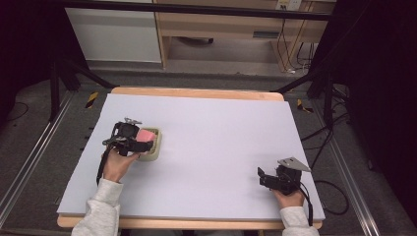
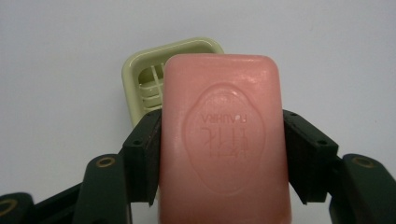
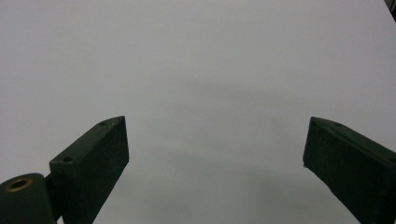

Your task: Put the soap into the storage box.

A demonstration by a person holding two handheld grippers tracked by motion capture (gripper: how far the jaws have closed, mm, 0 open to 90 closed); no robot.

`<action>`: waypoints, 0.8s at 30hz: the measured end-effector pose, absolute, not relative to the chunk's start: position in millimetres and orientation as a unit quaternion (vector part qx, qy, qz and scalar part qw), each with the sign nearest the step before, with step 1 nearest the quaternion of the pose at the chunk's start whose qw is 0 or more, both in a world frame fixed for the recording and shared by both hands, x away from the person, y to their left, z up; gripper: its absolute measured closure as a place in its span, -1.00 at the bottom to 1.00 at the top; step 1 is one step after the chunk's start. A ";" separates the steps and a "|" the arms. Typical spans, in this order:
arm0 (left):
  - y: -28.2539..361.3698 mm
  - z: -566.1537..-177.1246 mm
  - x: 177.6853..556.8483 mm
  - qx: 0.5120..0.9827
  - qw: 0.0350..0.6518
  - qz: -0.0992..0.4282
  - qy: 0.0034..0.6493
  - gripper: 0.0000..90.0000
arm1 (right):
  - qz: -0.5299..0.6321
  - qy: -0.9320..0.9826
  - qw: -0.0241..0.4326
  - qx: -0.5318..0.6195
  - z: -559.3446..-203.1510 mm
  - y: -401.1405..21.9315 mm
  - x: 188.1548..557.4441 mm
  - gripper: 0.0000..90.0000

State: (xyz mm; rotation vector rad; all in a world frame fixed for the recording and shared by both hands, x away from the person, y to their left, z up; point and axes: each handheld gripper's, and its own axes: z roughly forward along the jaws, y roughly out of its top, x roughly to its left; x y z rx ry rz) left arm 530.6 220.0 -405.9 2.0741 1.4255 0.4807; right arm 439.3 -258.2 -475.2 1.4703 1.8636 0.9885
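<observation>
A pink bar of soap with an embossed oval stamp sits between the jaws of my left gripper, which is shut on its two long sides. Just beyond it lies a pale green soap dish with a slotted bottom, partly hidden by the bar. In the high view the left gripper holds the soap over the near part of the dish, at the table's left. My right gripper rests at the front right, open, with only bare table between its jaws.
The table carries a pale lilac mat with a wooden edge at the back. Dark stand legs and cables run along the floor at both sides.
</observation>
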 end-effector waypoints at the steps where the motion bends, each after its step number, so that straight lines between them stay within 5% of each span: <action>1: 220.1 -406.0 531.7 0.775 0.285 0.181 0.534 -0.18 | 0.368 0.696 0.282 0.549 -475.3 -258.6 439.5 -0.84; 24: 215.0 -421.6 552.0 0.773 0.266 0.181 0.547 -0.18 | 0.367 0.696 0.281 0.550 -476.0 -258.5 440.8 -0.84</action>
